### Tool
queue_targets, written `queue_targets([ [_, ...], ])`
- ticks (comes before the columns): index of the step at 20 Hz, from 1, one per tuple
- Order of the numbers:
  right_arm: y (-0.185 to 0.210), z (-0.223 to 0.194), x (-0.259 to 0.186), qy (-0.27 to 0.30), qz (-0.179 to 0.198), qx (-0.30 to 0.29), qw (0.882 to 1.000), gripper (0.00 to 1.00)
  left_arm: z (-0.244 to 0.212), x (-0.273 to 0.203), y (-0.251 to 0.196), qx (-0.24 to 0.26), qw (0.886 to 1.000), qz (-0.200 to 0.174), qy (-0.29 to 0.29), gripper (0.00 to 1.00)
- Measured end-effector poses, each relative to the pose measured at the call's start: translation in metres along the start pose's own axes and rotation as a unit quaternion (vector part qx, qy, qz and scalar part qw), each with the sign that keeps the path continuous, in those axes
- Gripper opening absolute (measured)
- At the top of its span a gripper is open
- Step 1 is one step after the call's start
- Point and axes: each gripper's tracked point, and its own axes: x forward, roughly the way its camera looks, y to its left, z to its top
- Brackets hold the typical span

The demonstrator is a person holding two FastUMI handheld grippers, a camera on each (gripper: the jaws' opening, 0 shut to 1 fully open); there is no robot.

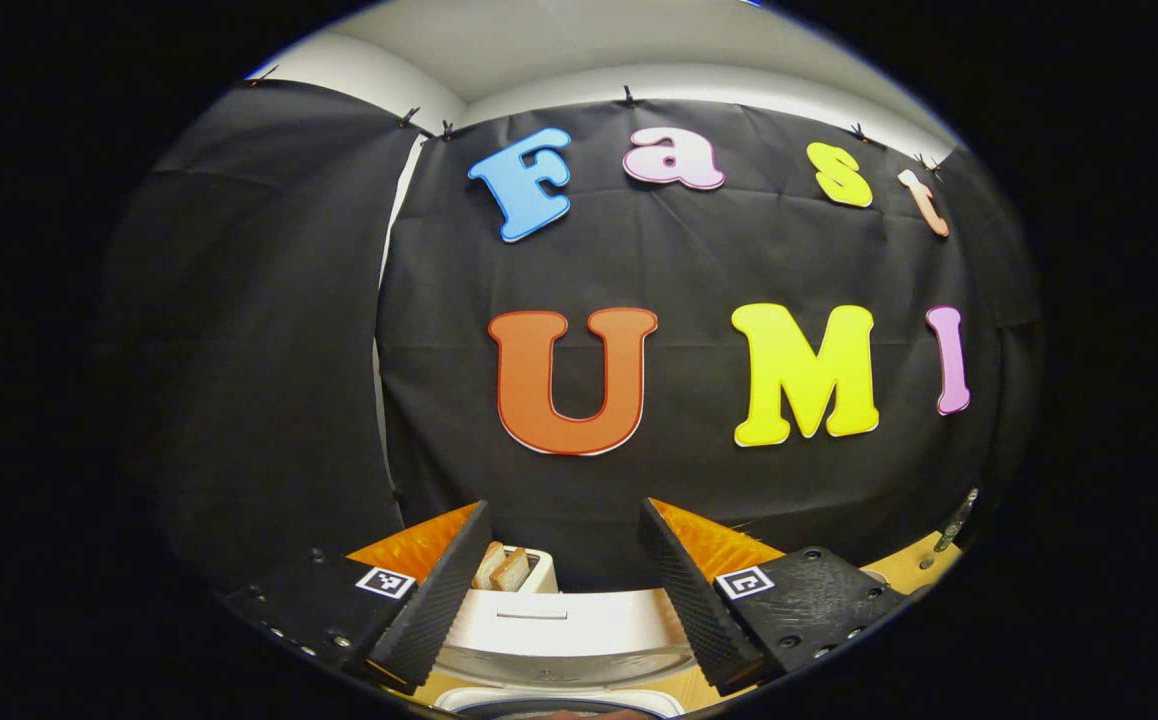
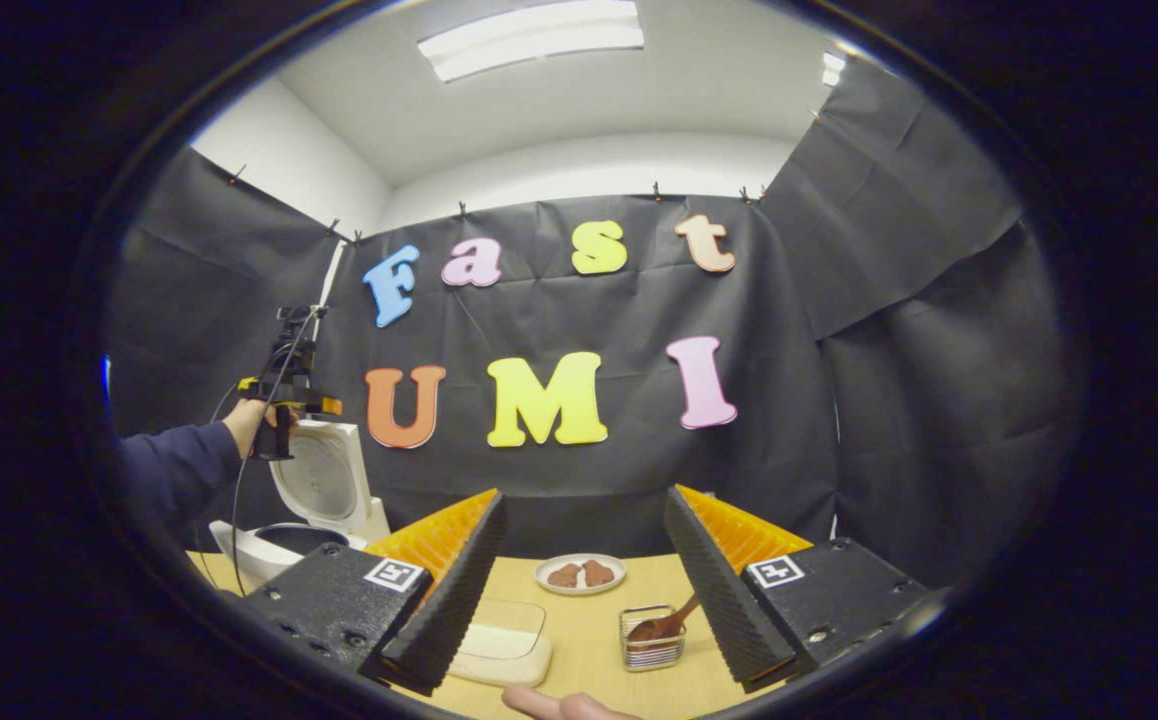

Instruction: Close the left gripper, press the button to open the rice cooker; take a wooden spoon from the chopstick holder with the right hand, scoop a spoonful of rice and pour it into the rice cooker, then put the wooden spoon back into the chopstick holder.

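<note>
Right gripper view looks across a wooden table [image 2: 589,640] toward the chopstick holder [image 2: 652,637], a small wire-sided container standing just ahead and between the two fingers, a little toward the right-hand one. The wooden spoon [image 2: 667,624] rests in it bowl-down, its handle leaning up and to the right so the free end points toward the inner face of the right finger. The right gripper [image 2: 579,590] is wide open and holds nothing; the spoon lies directly in front of it, slightly below the fingertips, so I judge the coming move is a short forward and downward reach, with the jaws turned to close across the slanted handle, not along it. A flat pale lidded box [image 2: 501,640] sits beside the left finger, and a plate [image 2: 580,574] with brown pieces stands farther back, near the cloth wall. Off to the left, the rice cooker [image 2: 299,505] stands with its lid already raised, and a sleeved hand [image 2: 249,420] holds the other gripper high against the lid's upper edge; that gripper is well apart from the spoon, so the right one is plainly nearer to it. Left gripper view shows the left gripper [image 1: 564,575] with fingers spread and empty, pointing over the white cooker lid [image 1: 564,625] just below, with a toaster [image 1: 519,570] holding bread beyond it.
</note>
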Motion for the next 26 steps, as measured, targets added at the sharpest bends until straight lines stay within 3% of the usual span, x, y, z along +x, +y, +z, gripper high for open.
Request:
queue_targets([
  [1, 0.0, 0.003, -0.002, 0.0, -0.004, 0.002, 1.0, 1.0, -0.016, -0.003, 0.001, -0.001, 0.999, 0.007, 0.031, 0.94],
  [2, 0.003, 0.006, -0.004, -0.001, -0.004, 0.005, 1.0, 1.0, -0.012, -0.003, 0.006, 0.01, 1.0, 0.012, 0.015, 0.96],
  [4, 0.008, 0.003, -0.008, 0.005, -0.001, 0.004, 1.0, 0.99, -0.014, -0.009, 0.004, -0.001, 0.999, 0.01, 0.04, 0.96],
  [5, 0.008, 0.002, -0.011, 0.009, 0.0, 0.002, 1.0, 0.99, -0.016, -0.014, 0.005, 0.002, 0.999, 0.009, 0.041, 1.0],
  [6, 0.005, 0.001, -0.014, 0.01, -0.003, 0.003, 1.0, 0.99, -0.016, -0.022, 0.004, 0.006, 0.999, 0.01, 0.041, 0.96],
  [11, 0.002, 0.001, -0.039, 0.024, -0.01, 0.016, 1.0, 1.0, -0.028, -0.065, 0.001, 0.01, 0.999, 0.01, 0.046, 0.96],
  [18, 0.011, 0.001, -0.068, 0.05, -0.018, 0.02, 0.998, 1.0, -0.078, -0.138, -0.004, 0.004, 0.995, -0.027, 0.091, 0.94],
  [23, 0.03, 0.033, -0.089, 0.015, -0.019, 0.01, 1.0, 1.0, -0.115, -0.174, -0.008, 0.017, 0.994, -0.042, 0.101, 0.94],
  [26, 0.047, 0.033, -0.093, 0.013, -0.006, 0.003, 1.0, 1.0, -0.133, -0.187, -0.008, 0.001, 0.994, -0.042, 0.099, 0.94],
])
